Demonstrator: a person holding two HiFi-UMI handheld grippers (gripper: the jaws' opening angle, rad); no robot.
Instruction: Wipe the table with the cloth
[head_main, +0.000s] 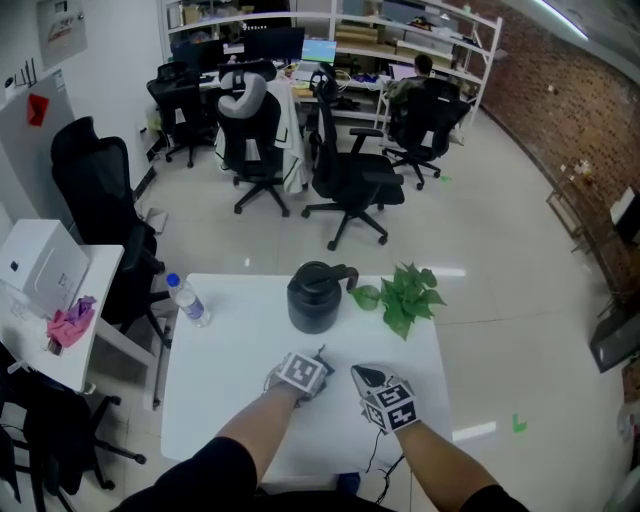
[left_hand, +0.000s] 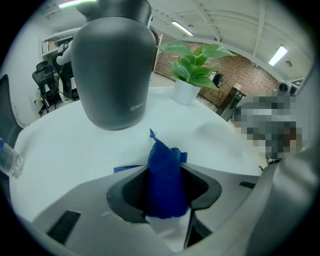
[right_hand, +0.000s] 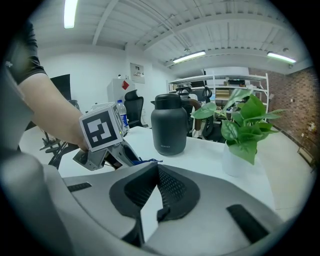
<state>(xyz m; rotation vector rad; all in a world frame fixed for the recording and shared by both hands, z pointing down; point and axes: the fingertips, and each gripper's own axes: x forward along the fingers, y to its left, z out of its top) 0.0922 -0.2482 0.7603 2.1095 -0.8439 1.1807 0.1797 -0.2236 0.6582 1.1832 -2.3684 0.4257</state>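
the white surface (head_main: 225, 400) is wide and mostly bare, with a dark jug (head_main: 314, 297), a potted plant (head_main: 405, 293) and a water bottle (head_main: 187, 300) on its far half. the left tool (left_hand: 165, 170) is clenched on the blue cloth (left_hand: 165, 192), angled down over the near half, on the person's side of the jug. the right tool (right_hand: 156, 170) hangs just beside it, tips drawn together on nothing.

the cloth looks soft, light and limp, so i'd expect it to bunch and drag rather than slide flat. a pinch at the gathered middle, as here, seems sound, with the loose edges left to spread.

from the head view the cloth is hidden under the left tool. whether it touches the surface i can't tell, and how much hangs below the pads is cut off.
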